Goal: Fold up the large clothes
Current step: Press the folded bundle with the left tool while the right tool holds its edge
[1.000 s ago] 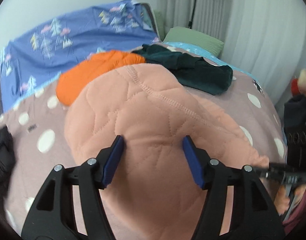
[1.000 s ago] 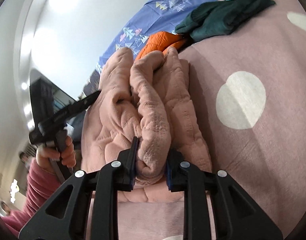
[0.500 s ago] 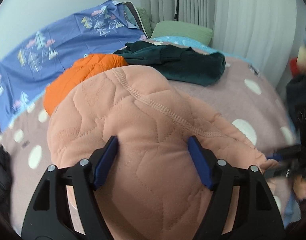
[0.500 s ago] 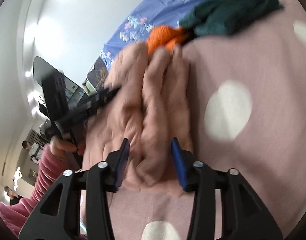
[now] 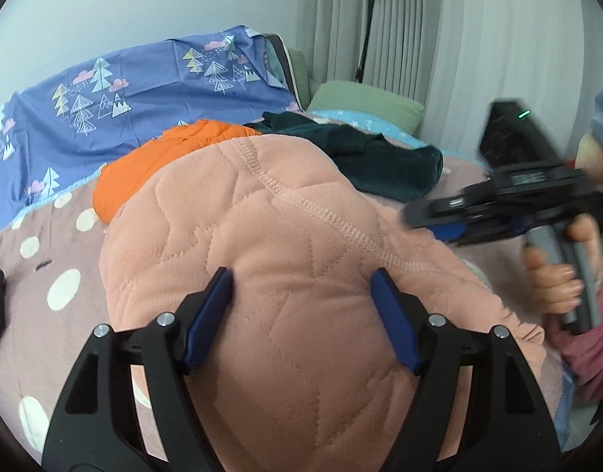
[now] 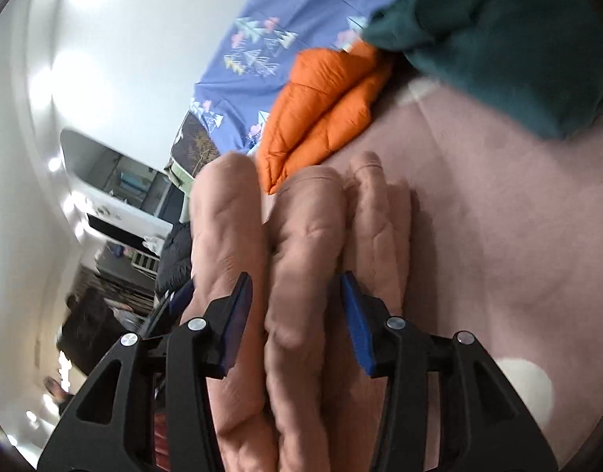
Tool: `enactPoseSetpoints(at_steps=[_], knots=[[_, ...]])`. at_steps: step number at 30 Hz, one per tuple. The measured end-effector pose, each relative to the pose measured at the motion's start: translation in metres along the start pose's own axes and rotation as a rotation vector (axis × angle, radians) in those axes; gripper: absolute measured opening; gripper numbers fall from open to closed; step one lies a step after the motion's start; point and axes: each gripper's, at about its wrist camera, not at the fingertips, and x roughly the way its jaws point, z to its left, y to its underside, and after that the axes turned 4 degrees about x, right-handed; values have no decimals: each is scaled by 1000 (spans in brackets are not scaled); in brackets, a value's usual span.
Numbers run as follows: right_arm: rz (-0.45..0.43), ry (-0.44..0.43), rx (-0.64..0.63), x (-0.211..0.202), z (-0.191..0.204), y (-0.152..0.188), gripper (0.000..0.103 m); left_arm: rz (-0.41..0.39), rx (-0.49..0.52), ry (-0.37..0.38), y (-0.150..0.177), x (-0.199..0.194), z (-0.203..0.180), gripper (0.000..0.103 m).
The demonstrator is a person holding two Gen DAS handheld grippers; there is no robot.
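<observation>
The folded pink quilted garment [image 6: 301, 275] lay lengthwise, running away toward the orange jacket [image 6: 325, 106]; both the left gripper [image 5: 301, 314] and the right gripper [image 6: 297, 314] stood wide apart, gripping nothing.

Black plastic left gripper [image 5: 301, 314]: triangular cut-out arms, silver screw heads, blue rectangular finger pads [image 5: 207, 318]. Black plastic right gripper [image 6: 295, 320]: identical build, blue pads [image 6: 354, 322]. Ribbed dusty-pink knit sleeve [image 5: 589, 354] at wrist.
</observation>
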Motion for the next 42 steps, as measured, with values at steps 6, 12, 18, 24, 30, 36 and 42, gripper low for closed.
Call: enactPoseSetpoints(at_steps=[6,12,18,24,30,36,42], knots=[[-6,-28,0,-7,-1,-1,47,-20,-23,24,2,0,5,73],[-1,-23,25,5,-2,-12,47,-19,-14,19,1,0,2,74],[-60,9,-105,14,35,-20,9,-13,-55,29,-3,-6,6,73],[-278,95,-306,-45,55,29,8,-77,-63,210,-5,-28,1,76],[-210,301,-208,-22,-3,26,22,67,67,82,-4,24,-30,78],[-331,206,-422,-75,63,63,22,45,57,40,0,16,-27,79],[-193,196,-615,-65,83,152,38,30,60,20,2,11,-27,79]])
